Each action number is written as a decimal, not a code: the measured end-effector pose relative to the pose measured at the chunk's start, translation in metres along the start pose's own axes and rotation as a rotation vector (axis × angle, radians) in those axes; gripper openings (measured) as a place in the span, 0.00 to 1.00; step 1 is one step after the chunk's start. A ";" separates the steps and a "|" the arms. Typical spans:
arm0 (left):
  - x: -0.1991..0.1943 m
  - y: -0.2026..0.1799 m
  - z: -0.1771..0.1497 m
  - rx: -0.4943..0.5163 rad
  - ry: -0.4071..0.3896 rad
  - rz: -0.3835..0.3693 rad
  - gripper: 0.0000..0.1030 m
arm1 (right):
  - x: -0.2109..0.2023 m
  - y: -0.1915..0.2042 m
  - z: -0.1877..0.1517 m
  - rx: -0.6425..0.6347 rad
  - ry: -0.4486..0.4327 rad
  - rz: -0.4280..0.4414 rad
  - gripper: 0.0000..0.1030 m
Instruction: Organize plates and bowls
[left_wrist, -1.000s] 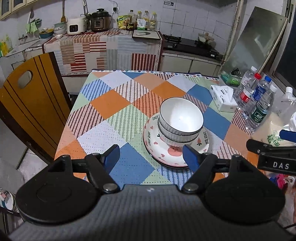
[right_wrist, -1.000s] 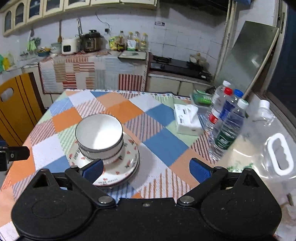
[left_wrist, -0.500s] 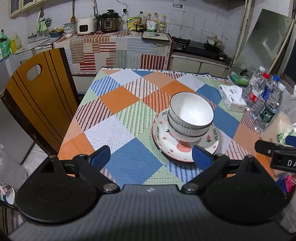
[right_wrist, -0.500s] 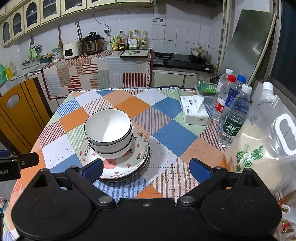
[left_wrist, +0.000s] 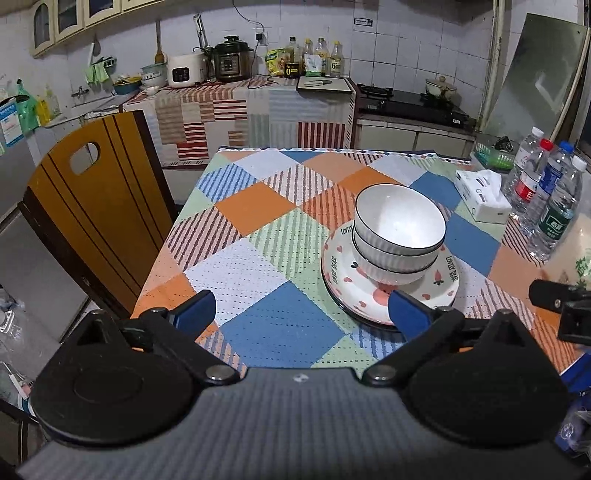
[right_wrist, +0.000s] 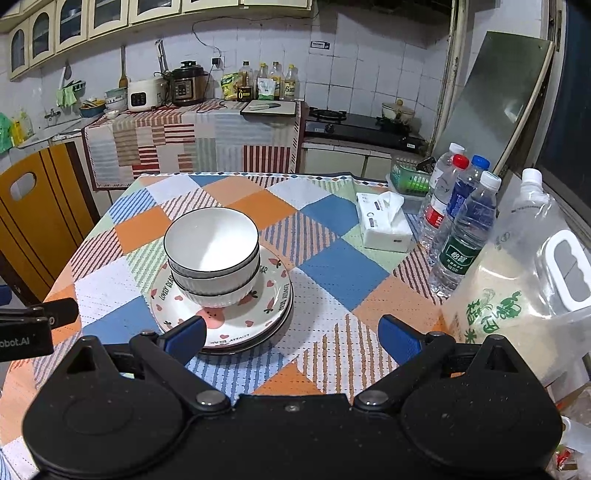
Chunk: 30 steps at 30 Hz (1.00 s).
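The bowls (left_wrist: 399, 236) sit nested, at least two of them, on the plates (left_wrist: 447, 284), which lie stacked flat on the checked tablecloth (left_wrist: 258, 273) toward the near right of the table, so the stack looks already gathered. The left gripper (left_wrist: 301, 308) hangs over the near edge of the cloth with its jaws spread wide; they have just been opening, and nothing lies between them. Its right pad shows just in front of the near rim of the plates, but whether it touches the rim I cannot tell. The right gripper (right_wrist: 291, 334) is also wide and empty, its left pad over the near rim of the plates (right_wrist: 273, 306) and its right pad over bare cloth. If the step in hand is letting go and drawing clear, as it seems, the thing to do well is to pull each gripper straight back toward the person, keeping the pads above the plate rim so nothing catches and drags the stack. The top bowl (right_wrist: 210, 243) sits a little off centre in the one below, so a knock on the plates could tip it. Keep the right gripper away from the water bottles (right_wrist: 465, 229) and the tissue box (right_wrist: 384, 225), which stand near the stack on its right.
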<state>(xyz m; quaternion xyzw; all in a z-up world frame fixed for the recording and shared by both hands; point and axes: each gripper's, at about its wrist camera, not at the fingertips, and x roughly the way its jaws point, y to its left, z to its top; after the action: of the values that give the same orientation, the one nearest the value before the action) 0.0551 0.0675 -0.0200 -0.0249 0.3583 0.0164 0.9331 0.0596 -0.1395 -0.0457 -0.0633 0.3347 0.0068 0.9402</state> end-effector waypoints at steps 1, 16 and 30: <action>0.000 0.000 0.000 0.000 0.000 -0.001 0.98 | 0.000 0.000 -0.001 -0.002 0.000 -0.001 0.98; 0.001 0.003 0.002 -0.023 0.020 -0.007 0.98 | 0.005 0.003 -0.008 -0.031 0.021 -0.016 0.98; -0.003 -0.002 0.001 0.010 -0.014 -0.007 0.98 | 0.009 0.001 -0.010 -0.030 0.029 -0.026 0.98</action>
<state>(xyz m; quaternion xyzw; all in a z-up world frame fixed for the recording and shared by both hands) 0.0536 0.0659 -0.0170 -0.0215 0.3519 0.0114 0.9357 0.0605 -0.1398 -0.0593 -0.0819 0.3474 -0.0011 0.9341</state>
